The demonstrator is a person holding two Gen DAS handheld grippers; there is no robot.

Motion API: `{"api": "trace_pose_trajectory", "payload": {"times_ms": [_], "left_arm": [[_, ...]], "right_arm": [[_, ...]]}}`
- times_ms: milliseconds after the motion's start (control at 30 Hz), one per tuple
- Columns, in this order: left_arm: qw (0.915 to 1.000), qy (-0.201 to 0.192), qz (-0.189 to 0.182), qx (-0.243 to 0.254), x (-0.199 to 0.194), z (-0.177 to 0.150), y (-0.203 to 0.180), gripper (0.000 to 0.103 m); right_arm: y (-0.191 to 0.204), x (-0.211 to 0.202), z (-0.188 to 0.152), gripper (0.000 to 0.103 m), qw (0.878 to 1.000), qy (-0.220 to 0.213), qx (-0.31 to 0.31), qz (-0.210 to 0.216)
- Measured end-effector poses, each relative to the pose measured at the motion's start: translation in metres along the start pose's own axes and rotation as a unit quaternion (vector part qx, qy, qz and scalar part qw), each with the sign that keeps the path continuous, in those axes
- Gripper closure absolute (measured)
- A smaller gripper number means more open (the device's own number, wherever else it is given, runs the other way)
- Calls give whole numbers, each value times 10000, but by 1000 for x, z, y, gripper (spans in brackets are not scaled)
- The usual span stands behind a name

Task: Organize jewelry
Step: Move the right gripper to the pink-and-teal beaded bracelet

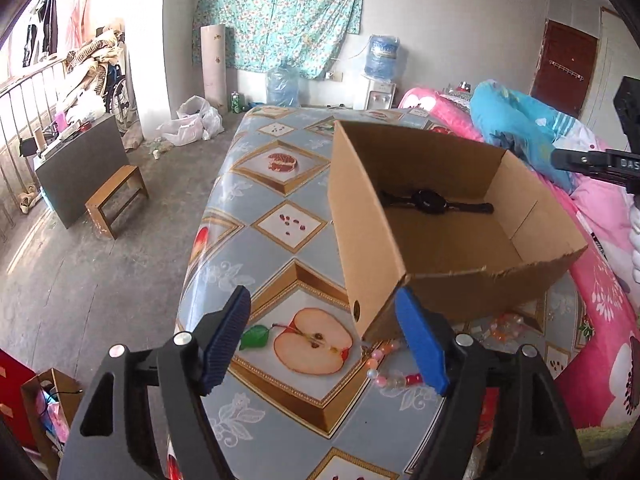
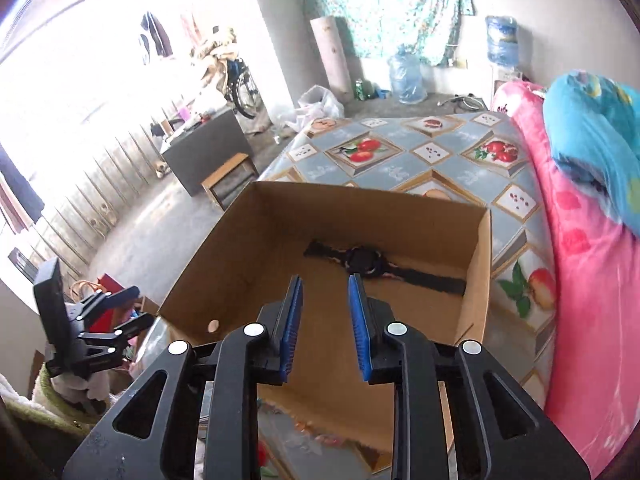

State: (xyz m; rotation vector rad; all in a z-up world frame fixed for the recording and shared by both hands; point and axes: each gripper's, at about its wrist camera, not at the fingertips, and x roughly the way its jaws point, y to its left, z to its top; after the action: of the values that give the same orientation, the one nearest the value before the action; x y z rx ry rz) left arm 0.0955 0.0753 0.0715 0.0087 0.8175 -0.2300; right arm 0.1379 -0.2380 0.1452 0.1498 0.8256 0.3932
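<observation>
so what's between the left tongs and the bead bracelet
Nothing: bare fruit-print tablecloth runs from the open left tongs to the bead bracelet, in the left wrist view.

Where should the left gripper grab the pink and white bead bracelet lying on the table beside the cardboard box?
Grip the pink and white bead bracelet across its exposed strand, descending from above. It lies flat on the fruit-patterned tablecloth, and the cardboard box crowds its far side.
</observation>
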Motion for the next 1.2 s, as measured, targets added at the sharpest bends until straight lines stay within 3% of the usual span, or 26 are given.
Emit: {"api": "trace_pose_trajectory", "payload": {"times_ms": [133, 167, 200, 267, 333, 400, 533, 667, 833, 1133, 1200], "left_arm": [[9987, 502, -26, -108, 25, -27, -14, 30], [9983, 576, 96, -61, 32, -31, -19, 30], [9978, 632, 217, -28, 41, -34, -24, 30], [9971, 693, 308, 65, 54, -37, -33, 30], [9968, 719, 328, 141, 64, -39, -42, 30], [9962, 648, 466, 345, 70, -43, -52, 30], [9941, 635, 718, 507, 77, -56, -62, 30], [9931, 654, 761, 603, 64, -69, -64, 30], [9918, 781, 649, 780, 45, -88, -61, 30], [9914, 1013, 342, 753, 27, -104, -51, 30], [9927, 875, 243, 795, 22, -103, -51, 36]], "right_arm": [[7, -2, -70, 69, 9982, 164, 573, 52], [11, -8, -87, 63, 9975, -138, 683, -69], [14, -8, -98, 57, 9969, -149, 776, -58], [16, 3, -111, 59, 9956, 179, 923, -20], [26, 4, -123, 59, 9966, 114, 795, -191], [30, 12, -129, 59, 9959, 259, 865, 47], [51, 22, -136, 54, 9973, 414, 454, -403], [59, 31, -145, 46, 9982, 277, 131, -513], [60, 32, -142, 45, 9988, 125, -40, -476], [67, 65, -141, 45, 9992, 337, -73, -214], [70, 72, -140, 50, 9991, 396, -104, -147]]}}
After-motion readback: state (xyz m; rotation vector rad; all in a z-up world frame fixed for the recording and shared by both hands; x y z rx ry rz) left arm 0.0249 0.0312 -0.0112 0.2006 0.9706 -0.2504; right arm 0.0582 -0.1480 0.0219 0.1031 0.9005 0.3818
